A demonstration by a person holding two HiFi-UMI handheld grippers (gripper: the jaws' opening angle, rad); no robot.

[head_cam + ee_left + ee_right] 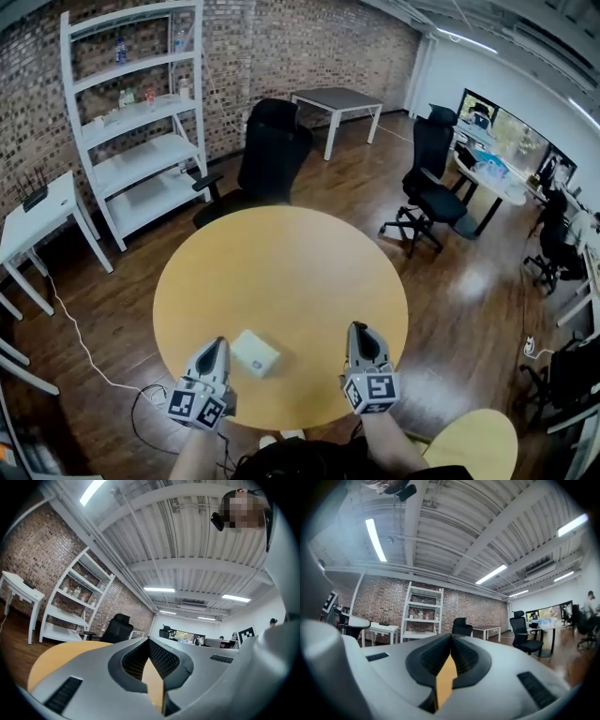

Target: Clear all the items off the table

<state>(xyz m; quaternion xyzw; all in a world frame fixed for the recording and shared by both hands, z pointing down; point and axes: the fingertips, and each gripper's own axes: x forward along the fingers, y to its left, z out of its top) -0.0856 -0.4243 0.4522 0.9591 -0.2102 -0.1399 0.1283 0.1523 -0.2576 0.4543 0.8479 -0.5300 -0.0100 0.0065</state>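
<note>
A small white box (pixel 255 353) lies on the round yellow table (pixel 281 272), near its front edge. My left gripper (pixel 217 343) hovers just left of the box, apart from it, with nothing in it. In the left gripper view the left gripper (pixel 149 640) has its jaws closed tip to tip, shut, and only tabletop shows below them. My right gripper (pixel 358 328) hangs over the table's front right, well right of the box. The right gripper view shows the right gripper (pixel 451 636) shut and empty. The box appears in neither gripper view.
A black office chair (pixel 269 155) stands at the table's far side, another (pixel 433 183) off to the right. A white shelf unit (pixel 141 112) and a small white table (pixel 37 214) line the brick wall. A low yellow round seat (pixel 478 445) sits at bottom right. Cables (pixel 94 366) lie on the floor at left.
</note>
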